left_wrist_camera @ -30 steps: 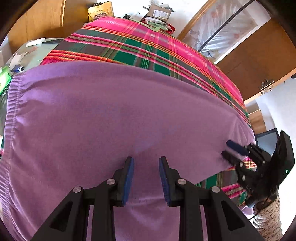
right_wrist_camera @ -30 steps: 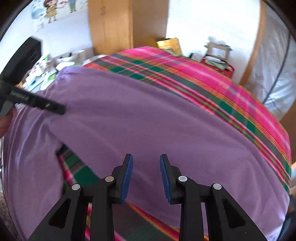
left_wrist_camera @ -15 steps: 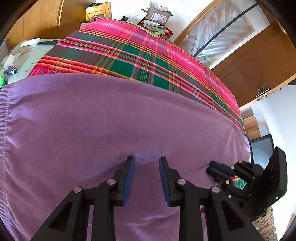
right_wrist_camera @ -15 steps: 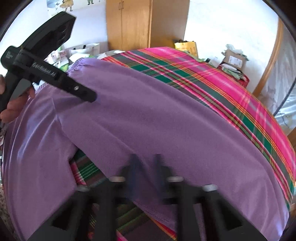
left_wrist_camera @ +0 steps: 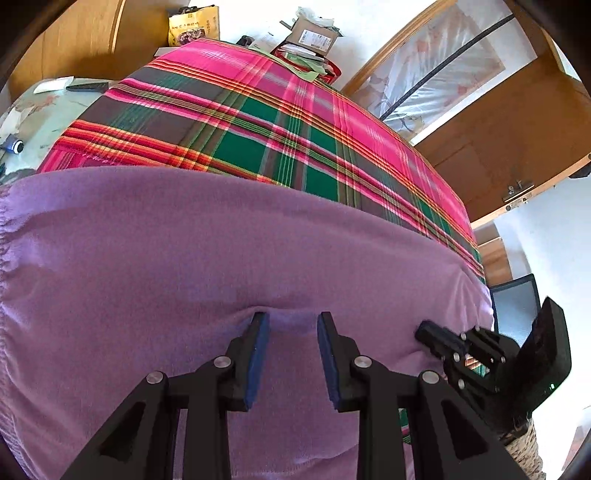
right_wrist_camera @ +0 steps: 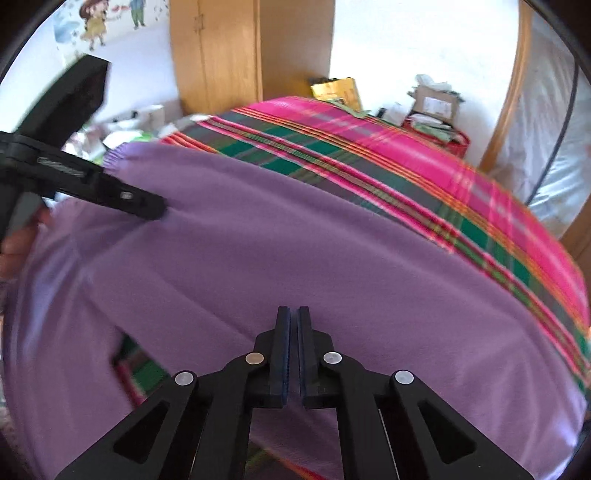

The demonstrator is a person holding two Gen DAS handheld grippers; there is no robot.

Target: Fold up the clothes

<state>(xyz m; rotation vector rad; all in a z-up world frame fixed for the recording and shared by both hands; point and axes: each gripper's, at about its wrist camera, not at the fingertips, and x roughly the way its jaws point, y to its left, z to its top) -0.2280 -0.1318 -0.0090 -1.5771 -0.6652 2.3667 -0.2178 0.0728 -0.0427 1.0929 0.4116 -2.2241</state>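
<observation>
A purple garment (left_wrist_camera: pixel 221 240) (right_wrist_camera: pixel 295 240) lies spread on a pink and green plaid bedspread (left_wrist_camera: pixel 295 110) (right_wrist_camera: pixel 406 147). My left gripper (left_wrist_camera: pixel 291 321) stands open, its fingertips pushed into the cloth with a small ridge of it bulging between them. In the right wrist view the left gripper (right_wrist_camera: pixel 159 210) touches the garment at the left, creases running from its tip. My right gripper (right_wrist_camera: pixel 293 310) is closing, its jaws almost together on a thin pinch of purple cloth near the garment's near edge. The left wrist view shows the right gripper (left_wrist_camera: pixel 421 328) at the garment's right edge.
A cardboard box (left_wrist_camera: pixel 314 33) and a yellow bag (left_wrist_camera: pixel 192 26) sit beyond the bed's far end. A cluttered side surface (left_wrist_camera: pixel 37 103) lies left of the bed. A wooden wardrobe (right_wrist_camera: pixel 214 55) stands behind. A dark screen (left_wrist_camera: pixel 513 306) and a woven basket (left_wrist_camera: pixel 524 450) are at the right.
The right gripper's jaws went from wide apart to nearly together on the cloth. The left gripper came down onto the garment, which now puckers at its fingertips.
</observation>
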